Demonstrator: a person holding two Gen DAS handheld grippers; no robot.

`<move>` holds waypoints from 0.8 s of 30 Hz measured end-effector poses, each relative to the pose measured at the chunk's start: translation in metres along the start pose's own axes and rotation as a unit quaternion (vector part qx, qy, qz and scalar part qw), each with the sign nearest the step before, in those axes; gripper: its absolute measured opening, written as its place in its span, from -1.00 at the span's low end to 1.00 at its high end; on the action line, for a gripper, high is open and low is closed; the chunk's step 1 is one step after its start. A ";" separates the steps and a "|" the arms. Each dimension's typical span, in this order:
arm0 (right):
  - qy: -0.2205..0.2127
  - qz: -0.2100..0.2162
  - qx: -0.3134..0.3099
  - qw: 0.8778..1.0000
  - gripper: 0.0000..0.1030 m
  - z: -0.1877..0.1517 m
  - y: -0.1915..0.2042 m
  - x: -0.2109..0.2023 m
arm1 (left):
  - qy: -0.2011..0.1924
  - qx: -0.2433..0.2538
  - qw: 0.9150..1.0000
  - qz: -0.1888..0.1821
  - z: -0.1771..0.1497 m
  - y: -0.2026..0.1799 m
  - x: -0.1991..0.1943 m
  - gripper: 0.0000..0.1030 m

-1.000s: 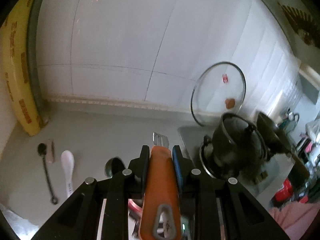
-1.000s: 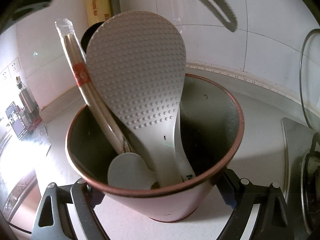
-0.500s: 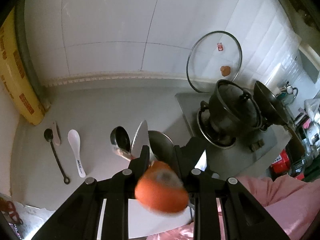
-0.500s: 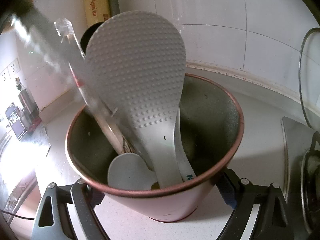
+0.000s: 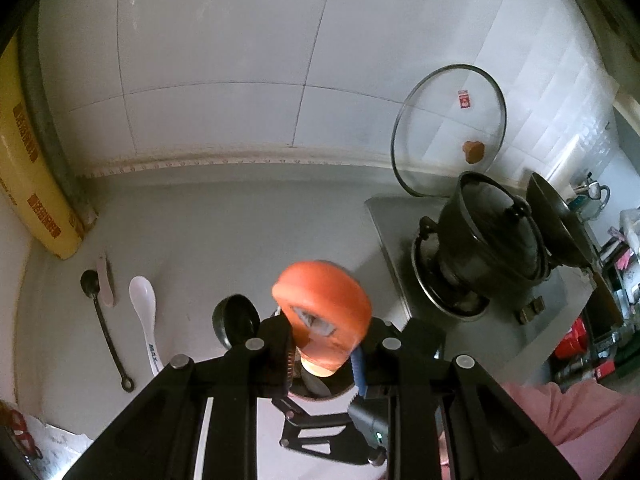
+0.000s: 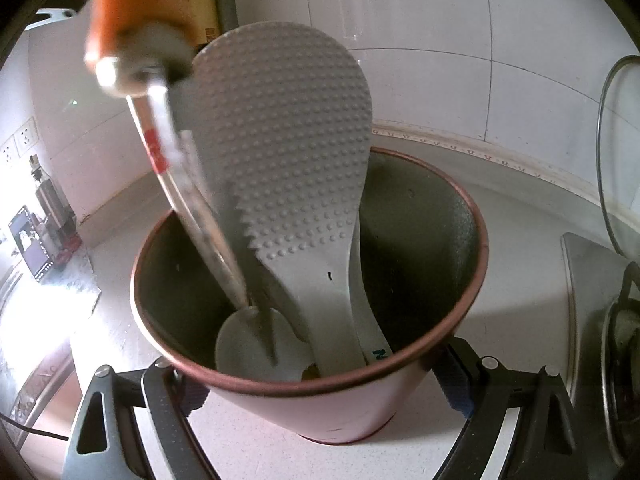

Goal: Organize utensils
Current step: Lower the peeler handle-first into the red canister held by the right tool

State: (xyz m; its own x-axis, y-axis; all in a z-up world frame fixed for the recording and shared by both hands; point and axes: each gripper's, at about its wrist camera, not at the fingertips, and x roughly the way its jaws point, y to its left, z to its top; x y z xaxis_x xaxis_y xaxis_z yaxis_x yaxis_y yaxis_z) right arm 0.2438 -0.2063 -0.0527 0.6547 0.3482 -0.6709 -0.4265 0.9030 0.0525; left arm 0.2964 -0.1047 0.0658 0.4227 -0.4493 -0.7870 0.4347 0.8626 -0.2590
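My right gripper (image 6: 312,392) is shut on a pink cup (image 6: 440,280) with a dark inside. In the cup stand a grey dimpled rice paddle (image 6: 288,140), wrapped chopsticks (image 6: 160,156) and a white spoon (image 6: 248,344). My left gripper (image 5: 320,354) is shut on the orange handle (image 5: 324,304) of a metal-bladed utensil. The utensil (image 6: 136,12) points down from the upper left, its blade inside the cup beside the chopsticks. In the left wrist view the cup is mostly hidden under my gripper. A black ladle head (image 5: 236,318) sticks up beside it.
On the grey counter at the left lie a white spoon (image 5: 142,304), a thin black spoon (image 5: 100,308) and a small pink piece (image 5: 106,280). A yellow roll (image 5: 28,184) leans in the corner. A glass lid (image 5: 448,128), black pot (image 5: 488,232) and stove are at the right.
My left gripper tipped downward with the orange-handled utensil, and its blade came down into the cup. The right gripper and the cup stayed still.
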 end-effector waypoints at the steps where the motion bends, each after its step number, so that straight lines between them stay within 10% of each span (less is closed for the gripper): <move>1: 0.000 0.000 0.000 1.000 0.80 0.000 0.000 0.000 | 0.001 -0.002 1.000 -0.001 0.001 0.000 0.003 -0.54; 24: 0.001 0.000 0.001 1.000 0.80 -0.001 0.011 -0.003 | 0.015 -0.002 1.000 0.011 0.007 -0.009 0.035 -0.33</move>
State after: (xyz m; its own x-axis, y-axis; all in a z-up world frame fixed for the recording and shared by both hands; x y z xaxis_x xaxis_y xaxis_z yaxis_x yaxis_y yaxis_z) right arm 0.2365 -0.1980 -0.0504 0.6539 0.3479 -0.6719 -0.4251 0.9035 0.0541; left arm 0.3126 -0.1298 0.0449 0.4078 -0.4239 -0.8087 0.4233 0.8725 -0.2439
